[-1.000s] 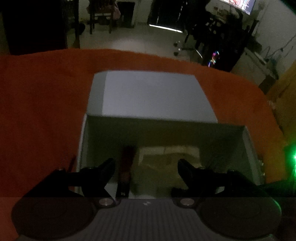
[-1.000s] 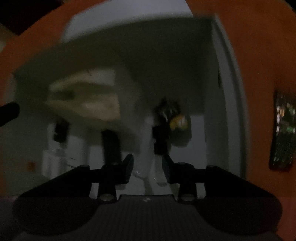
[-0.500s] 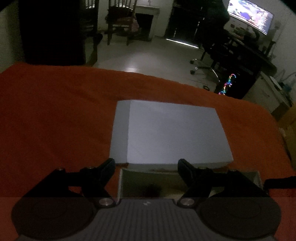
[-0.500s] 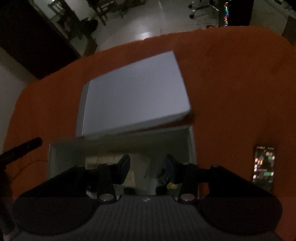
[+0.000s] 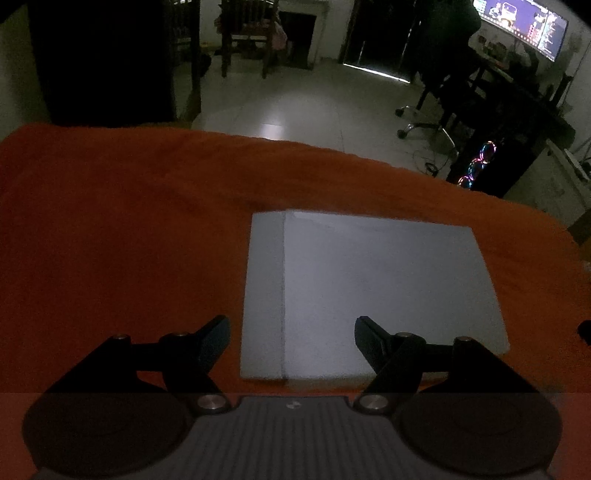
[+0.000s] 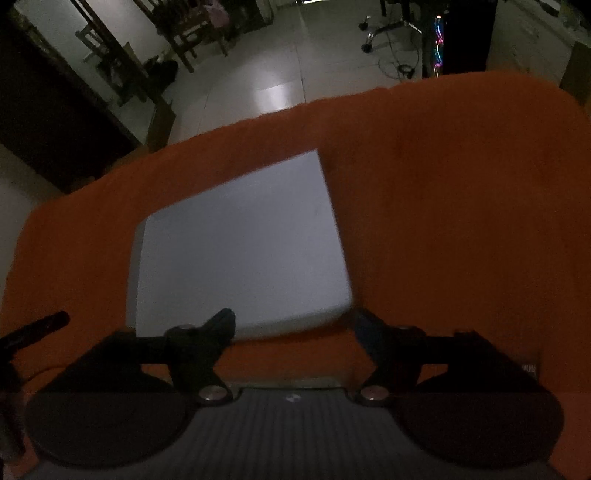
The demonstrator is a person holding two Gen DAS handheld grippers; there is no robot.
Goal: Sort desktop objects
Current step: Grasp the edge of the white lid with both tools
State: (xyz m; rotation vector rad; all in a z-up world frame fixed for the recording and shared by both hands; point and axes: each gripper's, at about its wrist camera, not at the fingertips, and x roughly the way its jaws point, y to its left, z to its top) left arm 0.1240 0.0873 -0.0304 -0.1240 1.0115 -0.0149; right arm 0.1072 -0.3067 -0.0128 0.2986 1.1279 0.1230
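One white box lid on one orange cloth, two grippers, one lit monitor, one glowing computer tower, one office chair

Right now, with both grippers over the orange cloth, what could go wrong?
1. The dim room blurs edges, so the flat pale grey box lid could be misjudged and clipped.
2. The orange cloth looks loose and could snag a finger.
3. The left gripper and the opening, empty right gripper hang close and could collide.
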